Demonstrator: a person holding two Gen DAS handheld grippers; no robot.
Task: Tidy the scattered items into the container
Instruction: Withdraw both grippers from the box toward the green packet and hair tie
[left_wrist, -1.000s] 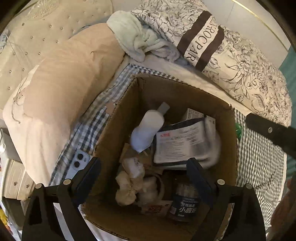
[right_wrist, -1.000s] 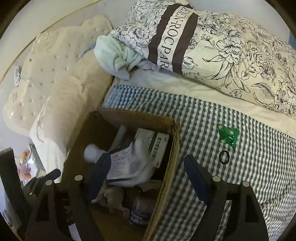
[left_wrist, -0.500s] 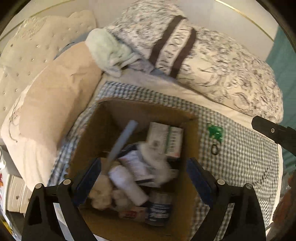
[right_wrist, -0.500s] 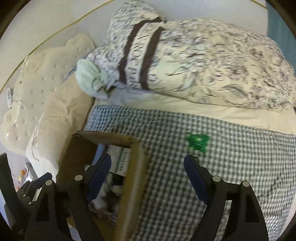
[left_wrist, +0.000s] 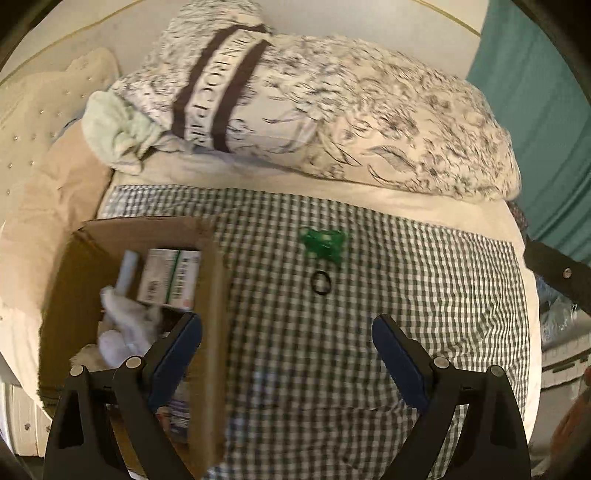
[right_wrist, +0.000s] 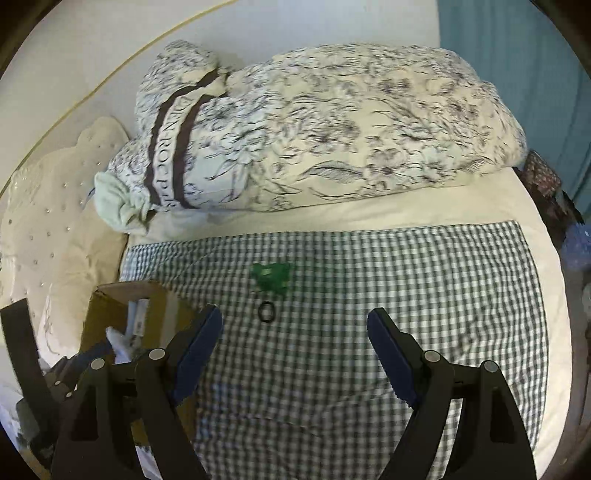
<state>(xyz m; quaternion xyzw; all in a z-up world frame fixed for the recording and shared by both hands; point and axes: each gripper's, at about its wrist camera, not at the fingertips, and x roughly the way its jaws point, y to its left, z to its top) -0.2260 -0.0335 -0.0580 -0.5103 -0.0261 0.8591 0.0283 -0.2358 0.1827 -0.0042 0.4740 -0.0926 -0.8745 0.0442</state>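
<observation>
where left view peers: boxed carton (left_wrist: 168, 275)

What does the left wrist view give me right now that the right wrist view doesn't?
Only the left wrist view looks well into the cardboard box: a green-and-white carton and white crumpled tissue inside. Only the right wrist view shows the whole floral duvet and the other tool's black frame at its left edge. Both show the green item and black ring loose on the checked cloth, with the left gripper and right gripper open and empty.
</observation>
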